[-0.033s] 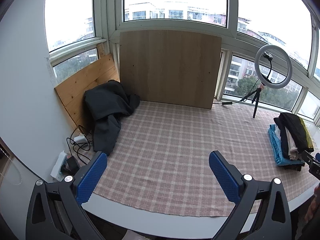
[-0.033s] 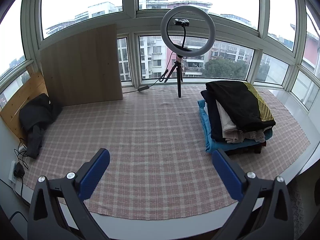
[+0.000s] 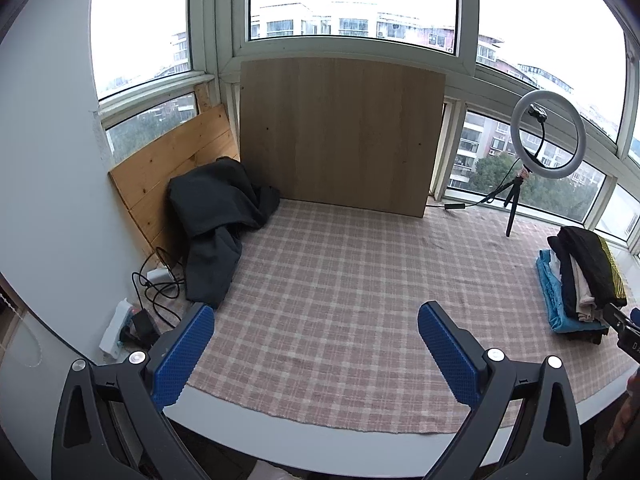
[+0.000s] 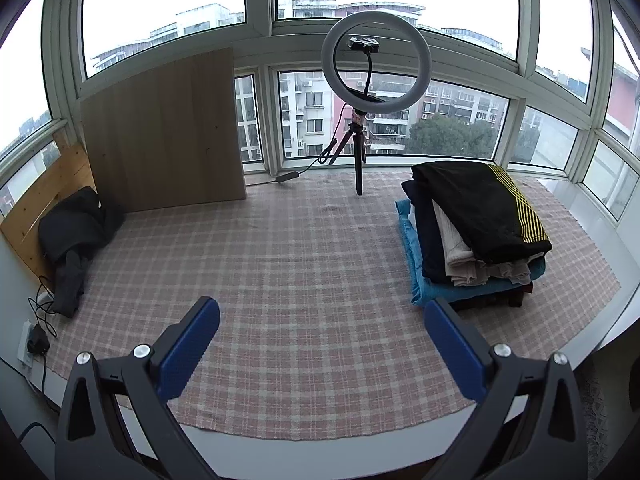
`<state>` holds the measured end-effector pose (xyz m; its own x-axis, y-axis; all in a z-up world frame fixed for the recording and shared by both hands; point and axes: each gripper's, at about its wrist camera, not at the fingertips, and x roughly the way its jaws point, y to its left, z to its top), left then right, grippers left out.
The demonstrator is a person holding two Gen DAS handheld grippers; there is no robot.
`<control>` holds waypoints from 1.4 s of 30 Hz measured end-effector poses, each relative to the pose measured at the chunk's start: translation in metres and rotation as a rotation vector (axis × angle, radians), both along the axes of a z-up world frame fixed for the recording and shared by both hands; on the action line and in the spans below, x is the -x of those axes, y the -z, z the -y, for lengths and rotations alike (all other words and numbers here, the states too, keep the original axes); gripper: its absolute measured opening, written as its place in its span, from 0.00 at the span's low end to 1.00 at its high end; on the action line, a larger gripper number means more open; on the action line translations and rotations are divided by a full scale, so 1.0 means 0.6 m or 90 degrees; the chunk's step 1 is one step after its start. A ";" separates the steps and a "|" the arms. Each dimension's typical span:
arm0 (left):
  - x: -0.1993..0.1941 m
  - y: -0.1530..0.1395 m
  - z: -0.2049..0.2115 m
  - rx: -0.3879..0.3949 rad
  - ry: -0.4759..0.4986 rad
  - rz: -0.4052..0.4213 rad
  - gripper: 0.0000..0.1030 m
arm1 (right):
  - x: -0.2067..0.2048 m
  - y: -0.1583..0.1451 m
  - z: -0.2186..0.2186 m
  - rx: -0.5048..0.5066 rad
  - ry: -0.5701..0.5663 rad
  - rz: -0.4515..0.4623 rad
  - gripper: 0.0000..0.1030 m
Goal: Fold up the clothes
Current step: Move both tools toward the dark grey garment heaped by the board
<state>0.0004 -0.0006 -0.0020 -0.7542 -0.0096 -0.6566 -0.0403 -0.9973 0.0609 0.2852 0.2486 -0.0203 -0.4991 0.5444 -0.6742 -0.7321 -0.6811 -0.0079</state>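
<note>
A crumpled dark grey garment (image 3: pixel 218 216) lies at the far left of the checked cloth (image 3: pixel 340 280), against a wooden board; it also shows in the right wrist view (image 4: pixel 74 236). A stack of folded clothes (image 4: pixel 476 232), black with yellow stripes on top, sits at the right; in the left wrist view the stack (image 3: pixel 580 280) is at the far right. My left gripper (image 3: pixel 316 320) is open and empty above the near edge of the cloth. My right gripper (image 4: pixel 322 320) is open and empty, left of the stack.
A ring light on a tripod (image 4: pixel 366 92) stands at the back by the windows. A tall wooden panel (image 3: pixel 340 136) leans at the back, a lower board (image 3: pixel 176 168) at the left. A power strip and cables (image 3: pixel 140 308) lie beside the cloth's left edge.
</note>
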 end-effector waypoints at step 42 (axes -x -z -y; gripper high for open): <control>-0.019 0.040 0.035 0.006 -0.128 0.037 0.99 | 0.066 0.039 -0.016 0.043 -0.174 -0.036 1.00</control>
